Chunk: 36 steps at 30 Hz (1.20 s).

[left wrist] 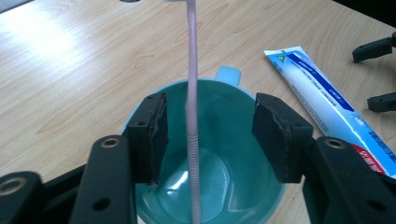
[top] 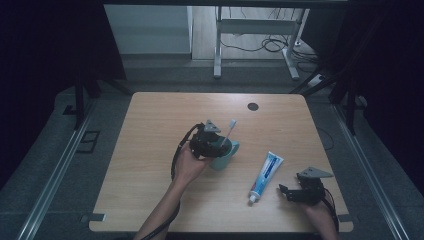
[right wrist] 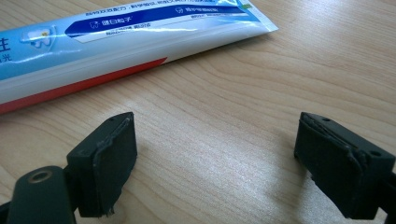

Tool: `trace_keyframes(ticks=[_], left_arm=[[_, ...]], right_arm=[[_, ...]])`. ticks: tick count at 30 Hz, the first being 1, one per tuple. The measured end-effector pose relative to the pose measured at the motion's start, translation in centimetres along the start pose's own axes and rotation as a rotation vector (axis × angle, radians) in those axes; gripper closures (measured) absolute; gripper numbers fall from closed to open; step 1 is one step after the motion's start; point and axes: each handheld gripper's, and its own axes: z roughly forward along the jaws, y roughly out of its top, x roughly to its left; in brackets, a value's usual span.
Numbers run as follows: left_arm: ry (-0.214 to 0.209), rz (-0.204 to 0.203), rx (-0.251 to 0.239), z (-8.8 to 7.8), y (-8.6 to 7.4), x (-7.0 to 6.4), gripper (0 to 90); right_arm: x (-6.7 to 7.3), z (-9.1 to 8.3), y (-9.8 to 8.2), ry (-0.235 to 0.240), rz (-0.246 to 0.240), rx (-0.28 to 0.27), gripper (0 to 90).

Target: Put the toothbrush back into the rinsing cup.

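Blue-white toothpaste tube [right wrist: 116, 32], Chinese lettering, tooth logo, red stripe

wooden table [top: 150, 150], teal cup [top: 226, 156], toothpaste tube [top: 266, 176]

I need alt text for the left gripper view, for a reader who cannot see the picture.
A pink toothbrush stands inside a teal cup on a wooden table, between the open black jaws of the left gripper, whose pads do not touch it. A blue and white toothpaste tube lies flat on the table beside the cup.
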Motion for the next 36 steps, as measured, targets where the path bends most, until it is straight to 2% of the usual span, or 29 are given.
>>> trace_keyframes(ticks=[7, 17, 20, 30, 36], left_arm=[[-0.002, -0.006, -0.012, -0.7, -0.2, 0.0, 40.2], [0.021, 0.027, -0.019, -1.9, -0.8, -0.5, 30.7], [0.023, 0.018, -0.023, -2.3, -1.1, -0.5, 29.3], [0.012, -0.052, -0.046, -3.4, -3.0, 0.2, 22.7], [0.011, -0.066, -0.044, -4.1, -4.3, 0.4, 19.1]], right_arm=[[0.0, 0.0, 0.0, 0.000, 0.000, 0.000, 12.9], [0.0, 0.0, 0.0, 0.000, 0.001, 0.001, 12.9], [0.0, 0.0, 0.0, 0.000, 0.001, 0.001, 12.9], [0.0, 0.0, 0.0, 0.000, 0.001, 0.000, 12.9], [0.0, 0.0, 0.0, 0.000, -0.001, -0.001, 12.9]])
